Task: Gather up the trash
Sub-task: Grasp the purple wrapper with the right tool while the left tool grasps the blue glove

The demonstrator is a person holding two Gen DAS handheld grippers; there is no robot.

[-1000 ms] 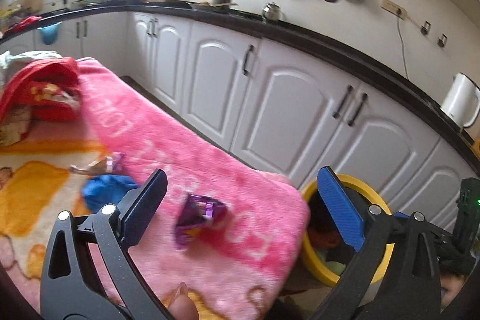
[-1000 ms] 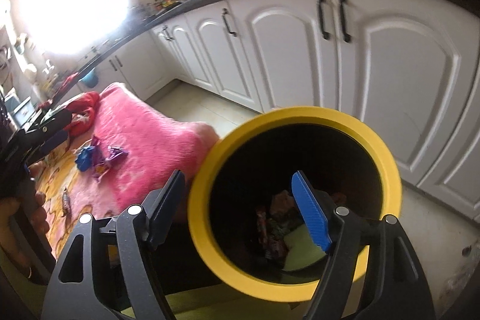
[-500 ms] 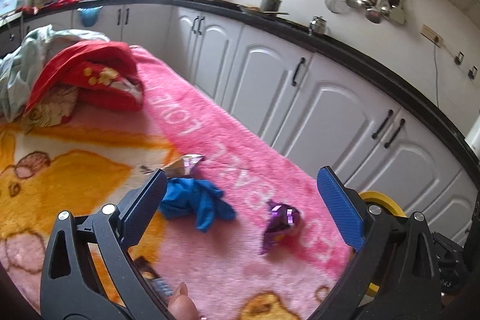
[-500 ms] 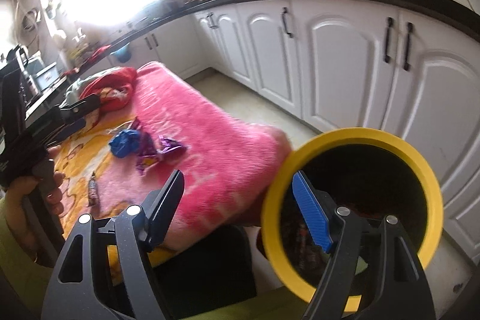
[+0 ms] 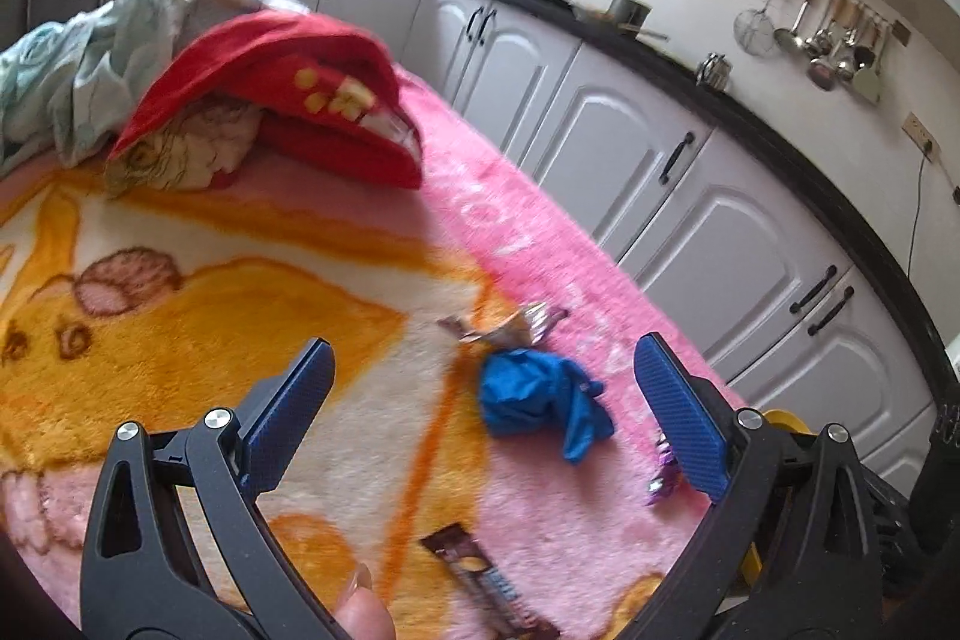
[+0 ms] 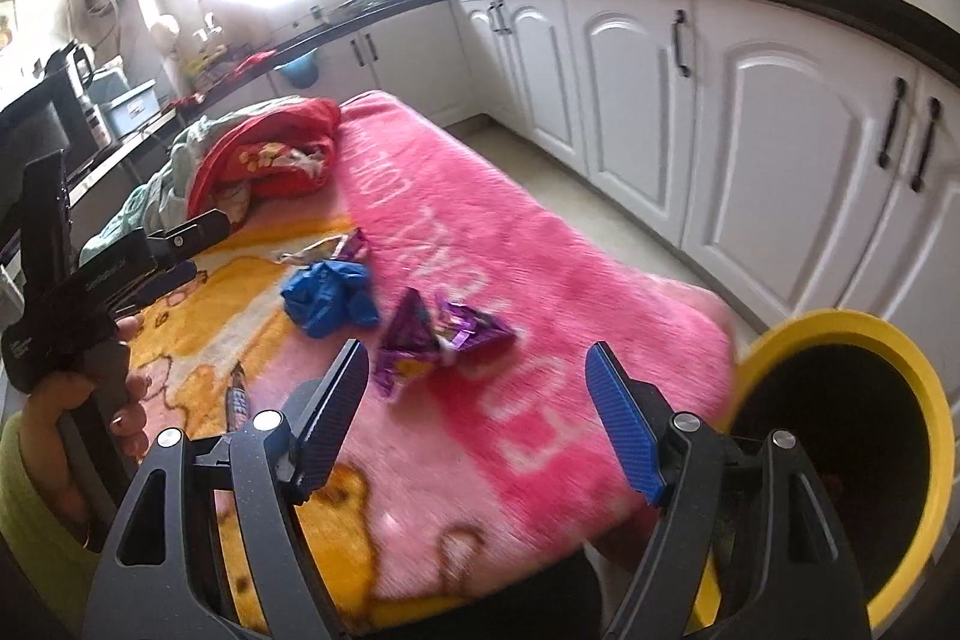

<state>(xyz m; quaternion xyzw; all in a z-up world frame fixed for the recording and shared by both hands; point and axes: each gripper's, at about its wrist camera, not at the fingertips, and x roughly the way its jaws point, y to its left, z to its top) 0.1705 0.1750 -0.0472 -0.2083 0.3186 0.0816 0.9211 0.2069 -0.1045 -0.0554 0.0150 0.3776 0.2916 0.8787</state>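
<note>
Four bits of litter on the pink blanket (image 6: 540, 328), toward its near right corner beside the yellow bin (image 6: 840, 334). Leftmost, near the front edge, one brown bar wrapper (image 6: 238, 397): flat, light, best pinched across its width. Further back, one silvery wrapper (image 6: 324, 247), crinkly. Just beside it, one blue glove (image 6: 327, 295): soft, limp, taken at the bunched middle. Rightmost, one purple foil wrapper (image 6: 438, 337): slippery, gripped on a raised fold. Left tongs (image 5: 480, 400) apart, empty; right tongs (image 6: 477, 400) likewise.
</note>
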